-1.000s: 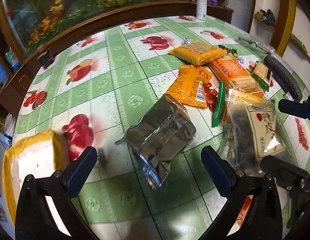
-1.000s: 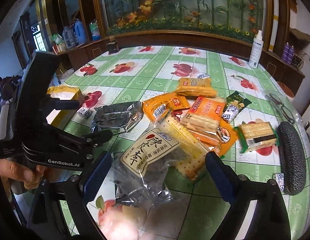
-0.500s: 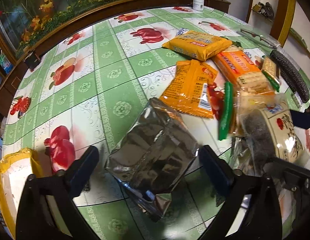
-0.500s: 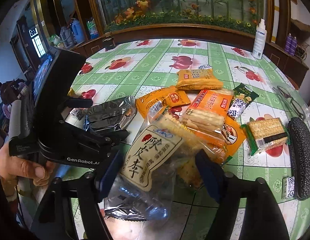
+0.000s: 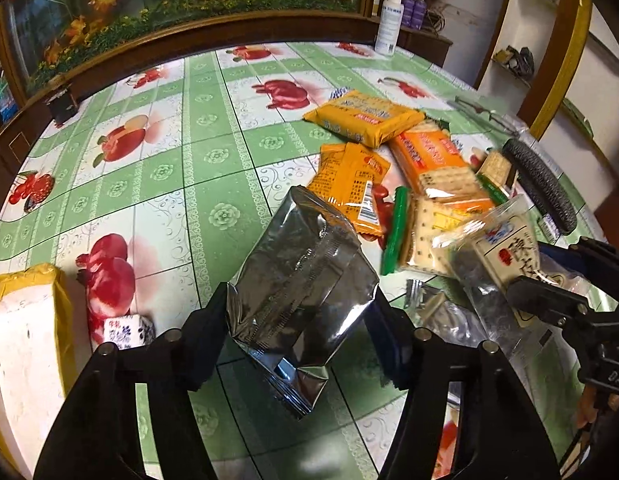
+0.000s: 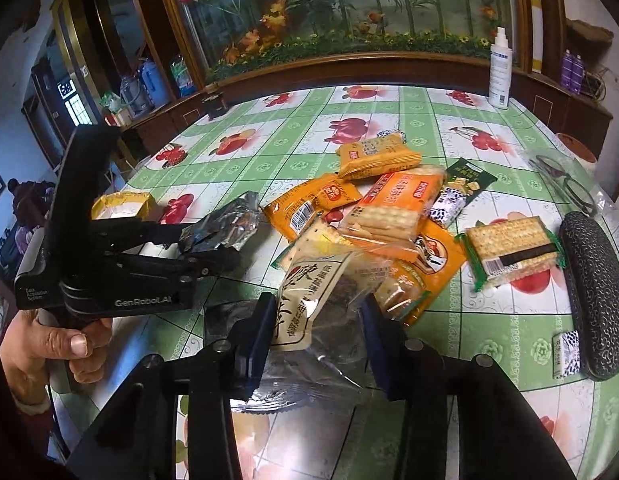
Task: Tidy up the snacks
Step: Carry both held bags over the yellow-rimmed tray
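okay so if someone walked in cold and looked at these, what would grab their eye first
Each gripper is clamped on a packet: the left gripper on a silver foil pouch, the right gripper on a clear tea bag. Beyond them, orange cracker packs sprawl across the green fruit-print tablecloth.

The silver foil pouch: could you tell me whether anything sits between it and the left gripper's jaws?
Nothing visible does: the left gripper has its jaws against both sides of the silver foil pouch, with no other snack between them.
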A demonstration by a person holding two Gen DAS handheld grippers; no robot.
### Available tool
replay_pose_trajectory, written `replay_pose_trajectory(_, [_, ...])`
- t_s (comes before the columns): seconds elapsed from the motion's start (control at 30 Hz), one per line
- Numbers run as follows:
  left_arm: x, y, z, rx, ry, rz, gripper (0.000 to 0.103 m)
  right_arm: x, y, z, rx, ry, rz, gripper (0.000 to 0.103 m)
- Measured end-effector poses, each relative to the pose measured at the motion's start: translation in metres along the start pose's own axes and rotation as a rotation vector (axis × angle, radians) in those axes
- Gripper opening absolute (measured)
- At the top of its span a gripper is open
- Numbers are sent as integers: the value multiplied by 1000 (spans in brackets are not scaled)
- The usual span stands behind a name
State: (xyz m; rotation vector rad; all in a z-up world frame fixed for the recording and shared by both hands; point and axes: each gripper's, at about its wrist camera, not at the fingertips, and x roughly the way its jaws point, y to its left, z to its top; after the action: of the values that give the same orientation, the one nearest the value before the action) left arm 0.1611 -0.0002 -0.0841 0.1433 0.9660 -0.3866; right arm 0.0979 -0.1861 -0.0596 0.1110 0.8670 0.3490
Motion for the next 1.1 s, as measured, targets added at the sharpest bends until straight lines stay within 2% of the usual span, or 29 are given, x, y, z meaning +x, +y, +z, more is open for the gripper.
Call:
replay_pose_trajectory(0.47, [-79, 6, -33, -129, -141, 65, 63, -35, 13, -9, -20, -62, 30, 40])
replay_pose_trajectory(0.57, [-97, 10, -44, -147, -167, 102, 63, -42, 25, -7, -39, -79, 51, 40])
replay_pose_trajectory(0.87, [-148, 54, -86, -289, -232, 268, 63, -44, 77, -3, -108, -91, 160, 40])
replay_pose_trajectory(1.1, [-176, 94, -122, -402, -250, 337, 63, -32, 127, -4, -169, -68, 261, 40])
